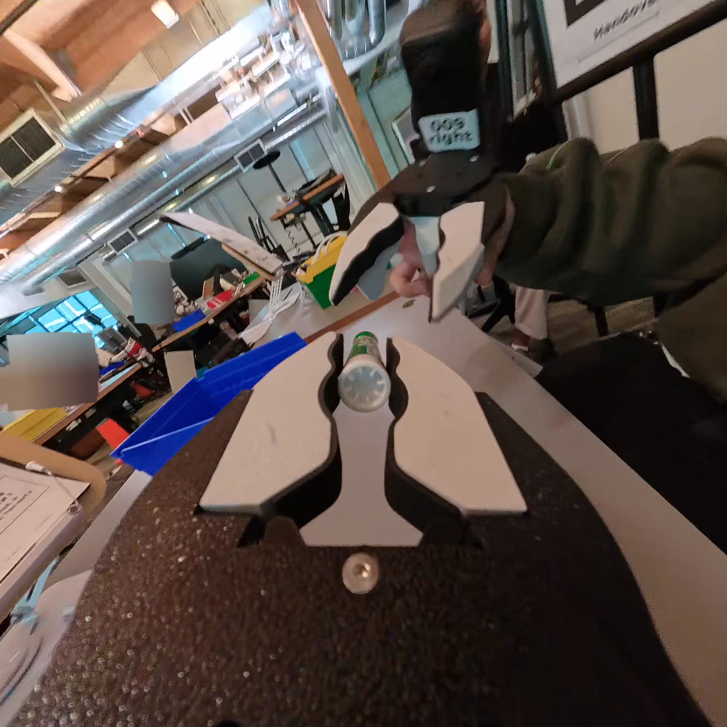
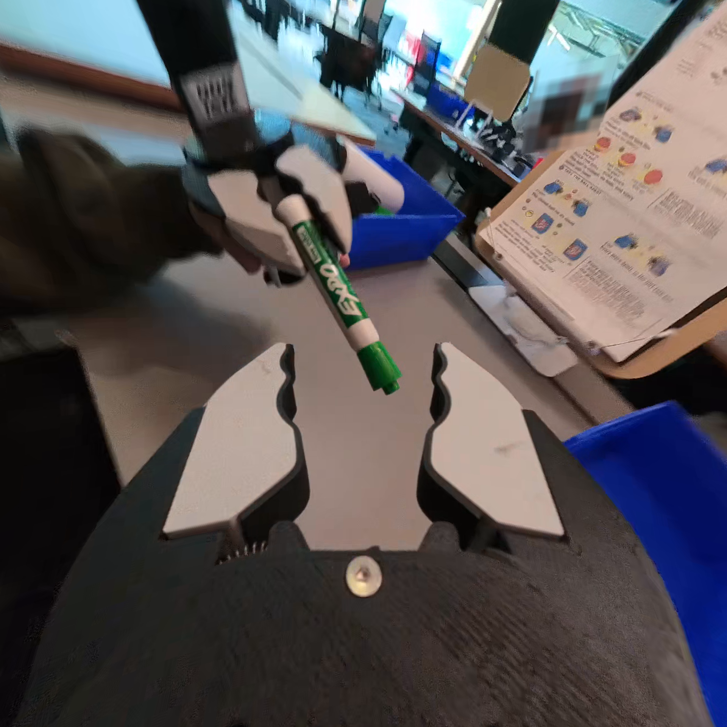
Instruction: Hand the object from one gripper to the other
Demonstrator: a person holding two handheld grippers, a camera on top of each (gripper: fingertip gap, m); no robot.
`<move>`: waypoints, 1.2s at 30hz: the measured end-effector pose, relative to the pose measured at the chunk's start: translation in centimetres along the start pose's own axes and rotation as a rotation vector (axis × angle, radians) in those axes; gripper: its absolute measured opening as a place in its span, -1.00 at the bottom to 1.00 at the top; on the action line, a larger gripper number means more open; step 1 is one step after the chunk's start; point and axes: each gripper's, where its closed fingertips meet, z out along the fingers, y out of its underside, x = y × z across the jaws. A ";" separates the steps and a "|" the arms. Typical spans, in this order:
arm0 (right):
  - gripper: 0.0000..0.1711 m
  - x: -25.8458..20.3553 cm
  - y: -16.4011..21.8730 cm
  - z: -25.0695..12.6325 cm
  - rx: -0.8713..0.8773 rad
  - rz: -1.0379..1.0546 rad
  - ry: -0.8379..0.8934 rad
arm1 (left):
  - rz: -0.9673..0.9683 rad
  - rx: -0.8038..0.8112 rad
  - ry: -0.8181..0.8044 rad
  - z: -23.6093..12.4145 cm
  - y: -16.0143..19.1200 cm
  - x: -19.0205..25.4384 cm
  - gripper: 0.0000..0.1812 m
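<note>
A green and white marker (image 2: 334,283) is held in my left gripper (image 2: 316,259), which is shut on the white rear end of its barrel. The marker slants down toward the right wrist camera. Its green cap (image 2: 379,368) lies in the gap between the fingers of my right gripper (image 2: 364,354), which is open and empty, and touches neither. In the left wrist view the marker (image 1: 364,383) shows end-on between the fingers of the left gripper (image 1: 364,342). The right gripper (image 1: 387,307) hangs open just beyond it, held by a hand in a dark green sleeve.
Both grippers are above a grey table (image 2: 236,314). A blue bin (image 2: 393,232) stands behind the left gripper and another blue bin (image 2: 668,511) is at the near right. A printed sheet on a clipboard (image 2: 629,216) leans at the right. About 6 cm separates my left fingertips from my right.
</note>
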 end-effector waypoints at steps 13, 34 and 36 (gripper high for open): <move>-0.79 3.0 2.5 4.3 -0.242 -0.522 0.449 | -0.132 -0.168 -0.166 2.8 0.3 -1.6 -0.77; -0.78 -8.5 -0.7 2.8 0.224 0.457 -0.676 | -0.505 0.184 0.303 1.0 -3.5 3.1 -0.69; -0.78 -8.1 -0.3 3.3 0.216 0.440 -0.626 | -0.482 0.153 0.277 1.2 -3.0 2.8 -0.78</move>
